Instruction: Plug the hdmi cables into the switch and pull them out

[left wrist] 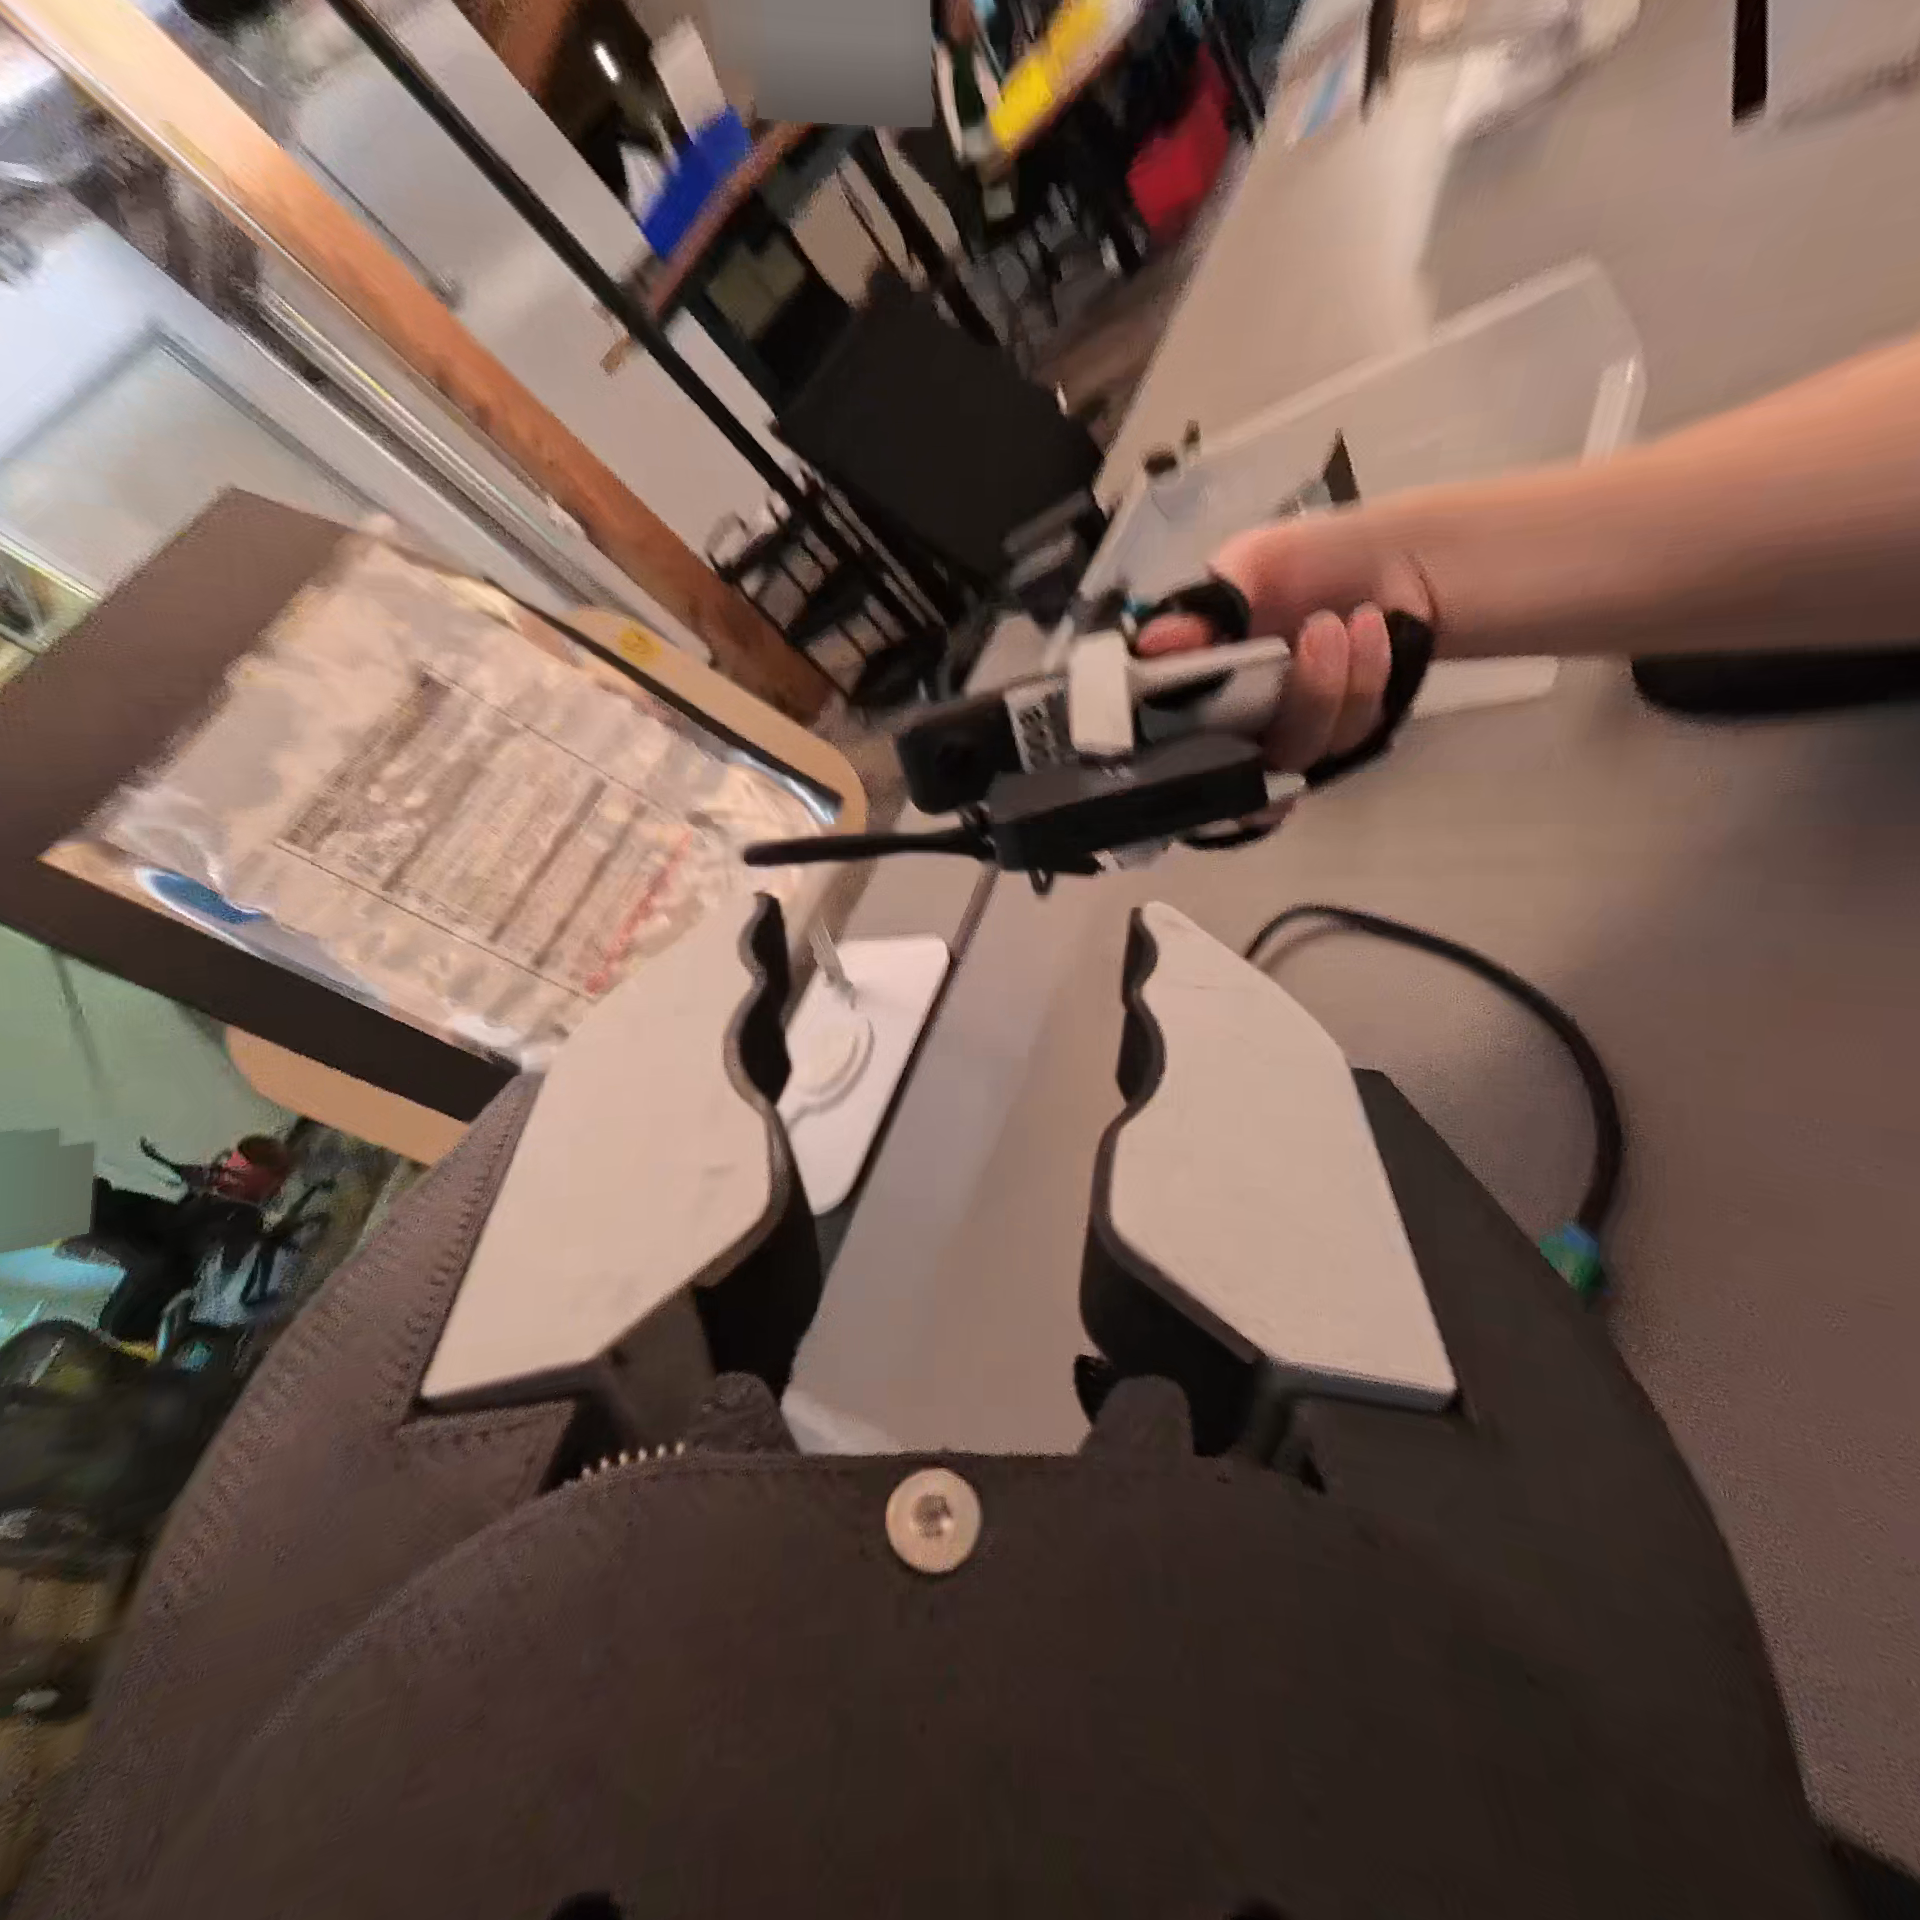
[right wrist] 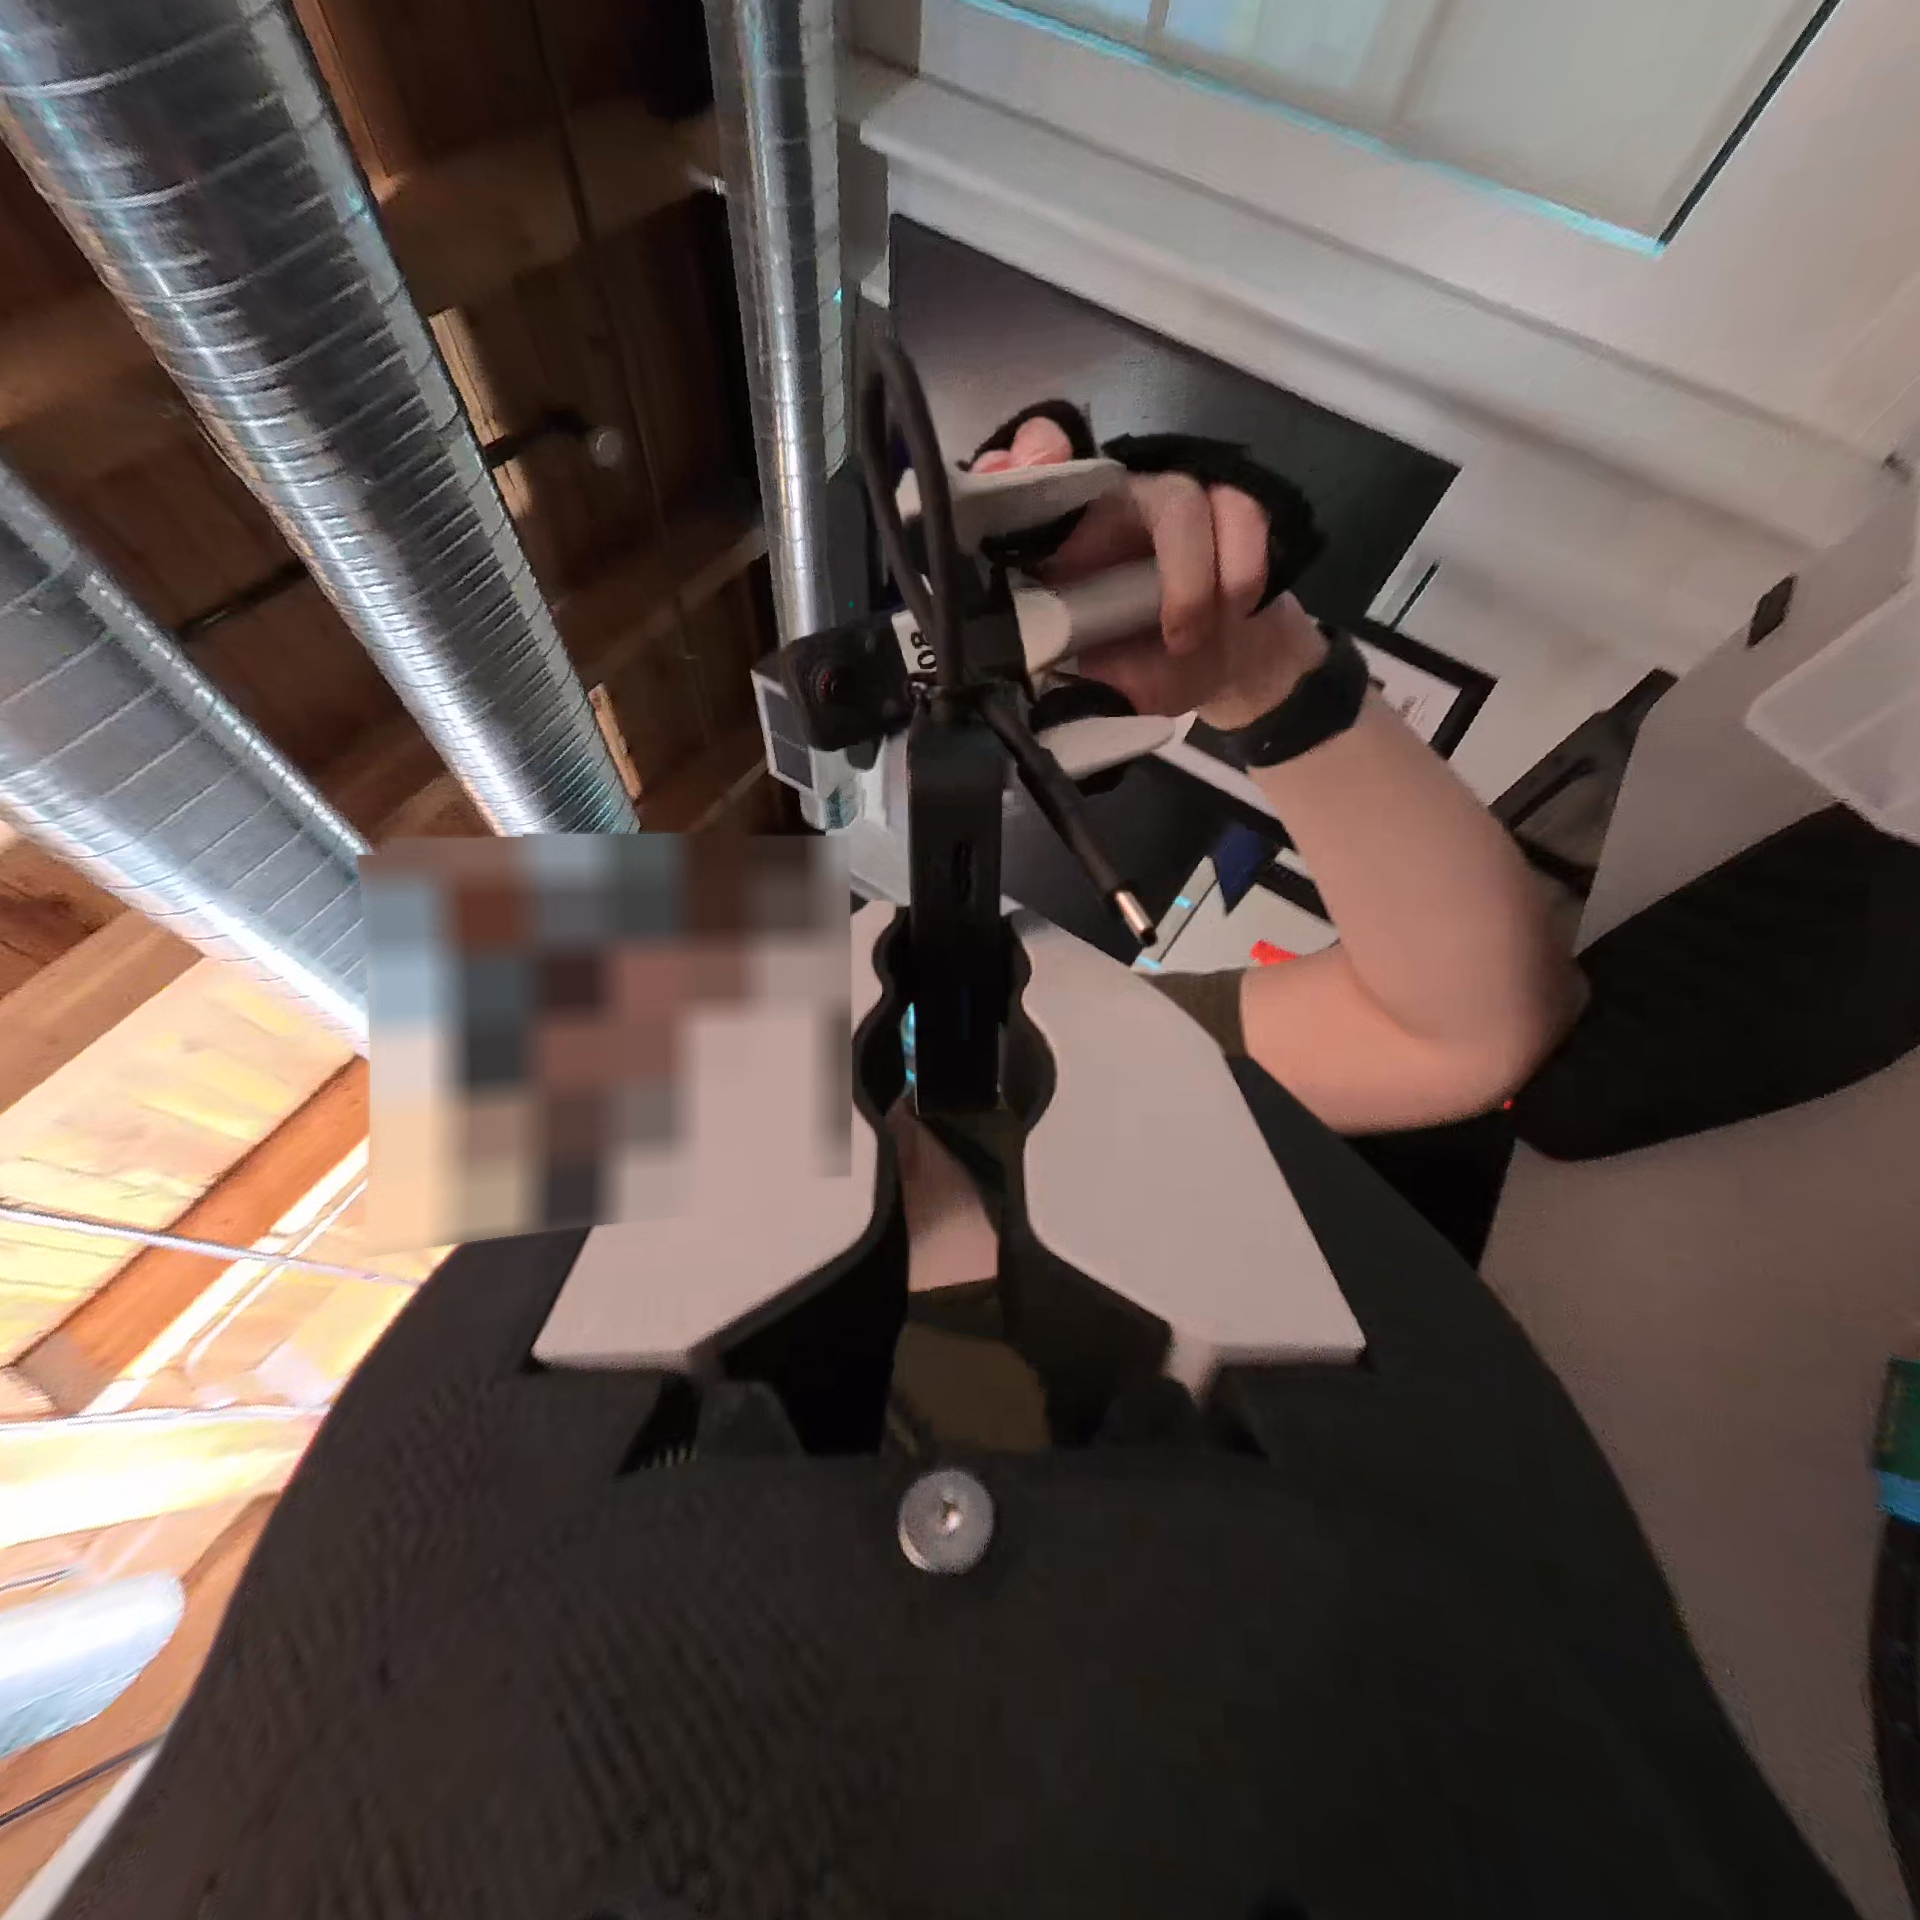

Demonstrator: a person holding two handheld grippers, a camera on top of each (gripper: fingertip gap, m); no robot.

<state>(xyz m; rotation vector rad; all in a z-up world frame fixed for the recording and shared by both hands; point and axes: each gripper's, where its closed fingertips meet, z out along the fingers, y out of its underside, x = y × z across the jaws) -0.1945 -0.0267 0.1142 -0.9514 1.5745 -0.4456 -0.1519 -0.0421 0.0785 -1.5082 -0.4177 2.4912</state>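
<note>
My left gripper is open and empty, held above the grey table. In front of it a hand holds my right gripper, which is shut on the black switch; a short black lead sticks out of the switch to the left. In the right wrist view my right gripper clamps the switch, which points up and away. Its lead loops and ends in a loose plug. A black HDMI cable with a green tag lies on the table to the right.
A silvery bag with a printed label lies on a brown board to the left. A white stand base sits beyond my left finger. A white box stands farther back. Metal ducts run overhead.
</note>
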